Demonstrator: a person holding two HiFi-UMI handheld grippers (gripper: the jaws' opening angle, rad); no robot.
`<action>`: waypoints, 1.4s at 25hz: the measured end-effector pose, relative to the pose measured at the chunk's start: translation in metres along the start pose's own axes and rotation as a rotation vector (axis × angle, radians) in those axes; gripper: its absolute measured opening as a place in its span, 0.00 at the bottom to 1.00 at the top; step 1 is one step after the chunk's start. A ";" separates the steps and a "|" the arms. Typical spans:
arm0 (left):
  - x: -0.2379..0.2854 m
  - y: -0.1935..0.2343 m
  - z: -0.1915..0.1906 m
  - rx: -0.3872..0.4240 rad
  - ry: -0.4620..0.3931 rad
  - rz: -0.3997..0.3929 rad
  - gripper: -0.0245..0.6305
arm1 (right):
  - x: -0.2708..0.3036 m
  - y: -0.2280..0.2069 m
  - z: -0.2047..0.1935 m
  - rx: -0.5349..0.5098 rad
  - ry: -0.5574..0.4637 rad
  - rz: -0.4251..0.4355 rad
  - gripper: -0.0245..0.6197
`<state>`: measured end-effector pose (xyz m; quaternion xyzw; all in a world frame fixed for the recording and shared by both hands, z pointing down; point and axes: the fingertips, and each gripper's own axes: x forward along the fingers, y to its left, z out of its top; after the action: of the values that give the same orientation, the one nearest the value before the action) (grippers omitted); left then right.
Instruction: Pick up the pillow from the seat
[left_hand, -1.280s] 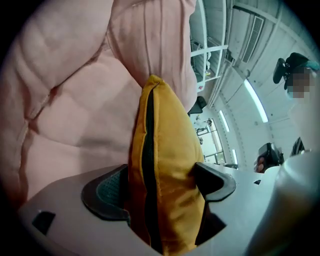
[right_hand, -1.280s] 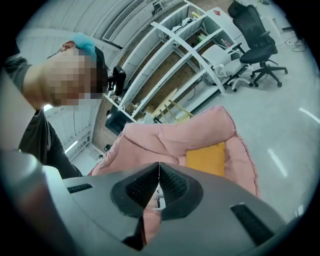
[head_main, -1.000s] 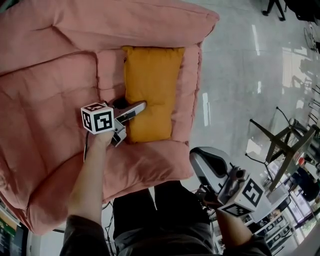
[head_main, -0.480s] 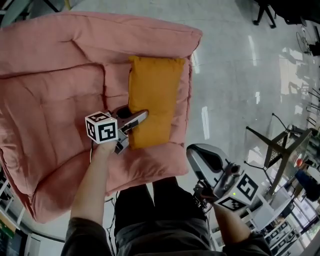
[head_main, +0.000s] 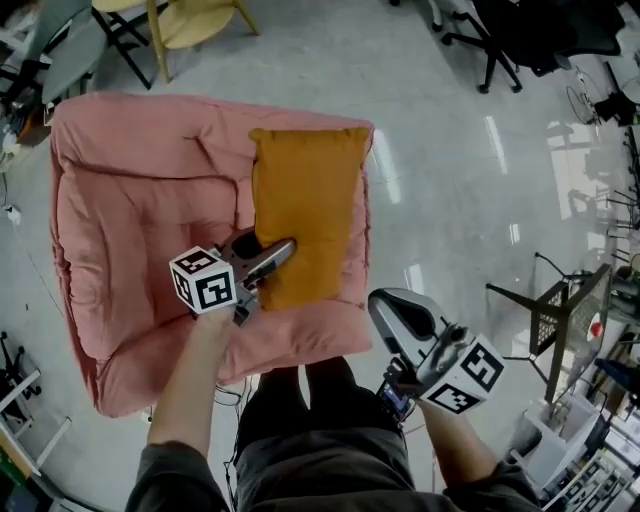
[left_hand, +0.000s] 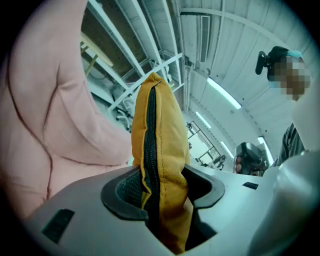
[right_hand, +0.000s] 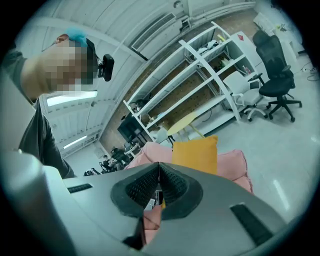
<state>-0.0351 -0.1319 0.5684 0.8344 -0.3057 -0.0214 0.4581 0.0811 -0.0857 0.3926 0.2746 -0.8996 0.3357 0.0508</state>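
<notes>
The orange pillow (head_main: 305, 205) is held up over the pink cushioned seat (head_main: 130, 220). My left gripper (head_main: 272, 262) is shut on the pillow's near edge. In the left gripper view the zippered edge of the pillow (left_hand: 161, 145) is pinched between the left gripper's (left_hand: 161, 192) pads and stands up beyond them, with the pink seat (left_hand: 55, 125) at the left. My right gripper (head_main: 392, 318) hangs low at the right, off the seat, shut on nothing. From the right gripper (right_hand: 159, 175) view the pillow (right_hand: 196, 152) stands upright above the seat (right_hand: 232, 162).
A wooden chair (head_main: 195, 20) stands behind the seat and a black office chair (head_main: 530, 35) at the far right. A folding metal rack (head_main: 560, 305) is on the glossy floor to my right. White shelving (right_hand: 210, 75) lines the wall.
The left gripper has closed on the pillow's edge and risen with it. The seat now looks smaller and farther below; the head view has pulled back. The right gripper has stayed shut and low.
</notes>
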 end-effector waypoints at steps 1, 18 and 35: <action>-0.008 -0.013 0.013 0.026 -0.016 0.002 0.38 | -0.003 0.009 0.009 -0.013 -0.011 0.003 0.06; -0.130 -0.218 0.181 0.421 -0.220 -0.039 0.38 | -0.042 0.161 0.141 -0.256 -0.228 0.065 0.06; -0.207 -0.353 0.214 0.642 -0.335 -0.096 0.37 | -0.087 0.262 0.161 -0.373 -0.367 0.116 0.06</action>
<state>-0.0980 -0.0441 0.1196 0.9341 -0.3279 -0.0823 0.1147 0.0314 0.0157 0.0937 0.2646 -0.9544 0.1110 -0.0830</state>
